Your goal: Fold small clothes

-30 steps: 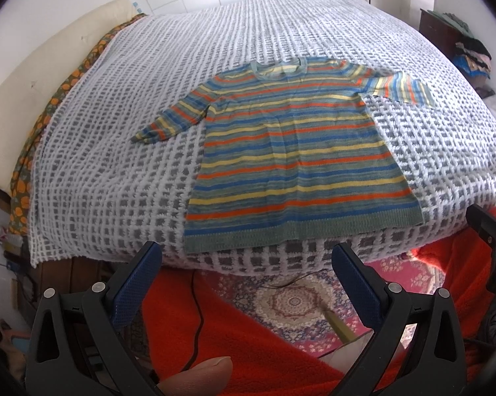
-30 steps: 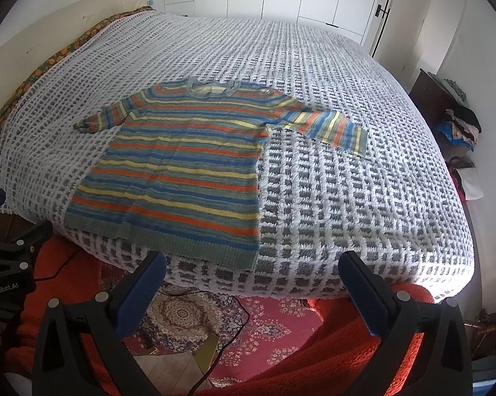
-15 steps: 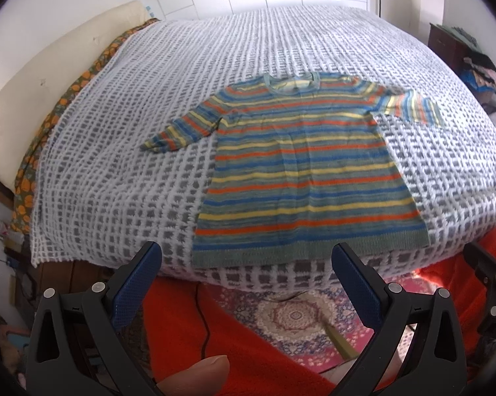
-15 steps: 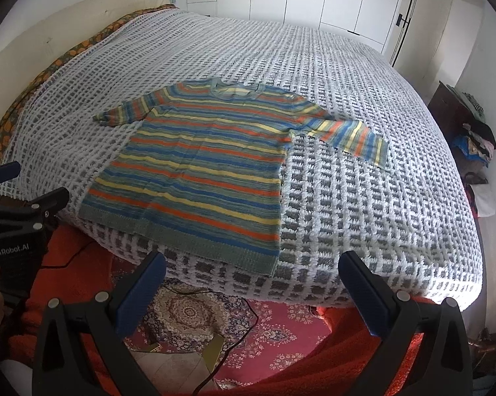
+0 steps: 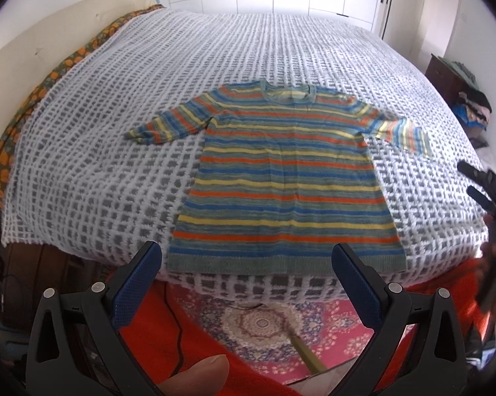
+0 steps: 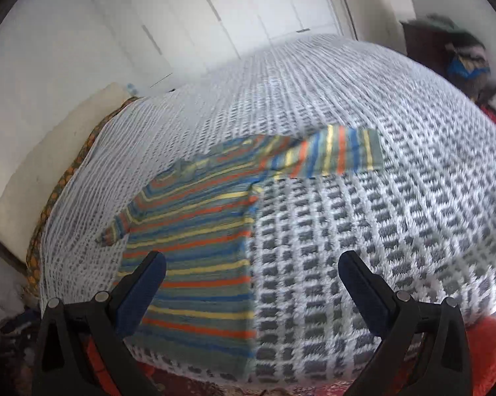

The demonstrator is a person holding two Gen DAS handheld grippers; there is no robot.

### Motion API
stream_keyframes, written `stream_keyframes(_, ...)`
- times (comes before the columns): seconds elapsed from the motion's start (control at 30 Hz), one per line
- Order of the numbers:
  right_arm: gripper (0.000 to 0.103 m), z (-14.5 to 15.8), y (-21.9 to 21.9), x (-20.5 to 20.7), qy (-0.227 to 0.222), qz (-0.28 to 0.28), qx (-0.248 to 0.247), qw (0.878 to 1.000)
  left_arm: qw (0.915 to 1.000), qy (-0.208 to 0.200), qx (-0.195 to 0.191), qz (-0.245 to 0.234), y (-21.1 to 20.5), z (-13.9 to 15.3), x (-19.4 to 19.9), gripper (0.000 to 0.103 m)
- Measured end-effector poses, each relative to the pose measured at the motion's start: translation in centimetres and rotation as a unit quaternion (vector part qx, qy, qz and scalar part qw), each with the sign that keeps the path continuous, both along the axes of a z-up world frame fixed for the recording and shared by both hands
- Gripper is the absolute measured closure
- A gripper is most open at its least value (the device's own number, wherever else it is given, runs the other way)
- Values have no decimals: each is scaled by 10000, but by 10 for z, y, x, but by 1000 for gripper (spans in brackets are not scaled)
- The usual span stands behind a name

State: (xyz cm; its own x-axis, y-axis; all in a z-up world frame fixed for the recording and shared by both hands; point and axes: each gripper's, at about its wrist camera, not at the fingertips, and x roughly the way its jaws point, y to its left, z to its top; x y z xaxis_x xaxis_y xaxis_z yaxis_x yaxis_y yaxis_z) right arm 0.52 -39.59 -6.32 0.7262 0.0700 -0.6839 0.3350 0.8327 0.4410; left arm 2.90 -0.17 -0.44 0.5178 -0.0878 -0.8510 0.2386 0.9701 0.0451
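The left claw (image 5: 246,277) stands wide open with nothing between its blue pads, hovering just off the near edge of the bed (image 5: 83,171). Straight ahead of it the striped sweater (image 5: 286,178) lies flat and face up on the white-and-grey checked bedspread, hem nearest the claw and lined up with the gap between the fingers, neckline at the far end, both sleeves spread out to the sides. Below the claw are a patterned rug (image 5: 264,326) and red fabric (image 5: 168,333). At the right edge of the left wrist view a dark, blurred piece of the other tool shows.

The right claw (image 6: 251,272) is also fully open and empty. In its tilted, blurred view the striped sweater (image 6: 198,247) lies ahead and to the left, its hem corner close before the left finger, one sleeve reaching out ahead of the claw. A pile of clothes (image 6: 466,59) sits far off to the right
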Motion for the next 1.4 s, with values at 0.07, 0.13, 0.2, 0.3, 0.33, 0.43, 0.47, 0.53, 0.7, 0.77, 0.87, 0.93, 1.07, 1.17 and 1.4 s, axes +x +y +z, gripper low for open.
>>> stream_keyframes(0.07, 0, -34, -60, 10, 32, -596, 837, 9947, 10000, 25, 57, -9, -1, -4, 0, 0)
stream_keyframes(0.13, 3, -68, -121, 21, 163, -1210, 1727, 9774, 9999, 113, 89, -2, -1, -9, 0, 0)
stream_keyframes(0.2, 12, -99, -172, 36, 97, -1524, 2675, 9514, 9996, 254, 113, -16, -2, -15, 2, 0)
stream_keyframes(0.3, 21, -123, -215, 53, -457, -1900, 3601, 9122, 9992, 354, 159, -16, -7, -19, 4, 0)
stream_keyframes(0.33, 22, -125, -222, 64, -553, -1831, 3690, 9095, 9992, 360, 187, -7, -9, -19, 5, 0)
stream_keyframes(0.43, 26, -137, -229, 97, -614, -1577, 3980, 9017, 9988, 398, 269, 35, -12, -21, 10, 0)
stream_keyframes(0.47, 27, -144, -227, 108, -443, -1515, 4012, 9023, 9987, 423, 291, 49, -13, -22, 12, 0)
stream_keyframes(0.53, 27, -157, -225, 122, -11, -1632, 3907, 9059, 9983, 489, 316, 72, -15, -23, 16, 0)
stream_keyframes(0.7, 37, -176, -228, 132, -37, -2138, 3635, 9067, 9971, 617, 426, 94, -16, -27, 24, 0)
stream_keyframes(0.77, 52, -180, -235, 131, -189, -2417, 3457, 9065, 9968, 663, 436, 91, -15, -28, 26, 0)
stream_keyframes(0.87, 97, -181, -239, 124, 36, -2786, 3182, 9062, 9967, 702, 394, 85, -13, -28, 29, 0)
stream_keyframes(0.93, 98, -171, -239, 118, -76, -2751, 3030, 9124, 9970, 680, 365, 86, -12, -27, 29, 0)
stream_keyframes(1.07, 99, -137, -228, 104, -127, -2536, 2263, 9404, 9965, 784, 270, 92, -8, -31, 28, 0)
stream_keyframes(1.17, 99, -145, -223, 93, 375, -2735, 2139, 9370, 9958, 895, 195, 66, -7, -34, 29, 0)
stream_keyframes(1.4, 89, -142, -211, 95, 877, -2720, 1785, 9415, 9968, 773, 91, 152, 3, -30, 31, 0)
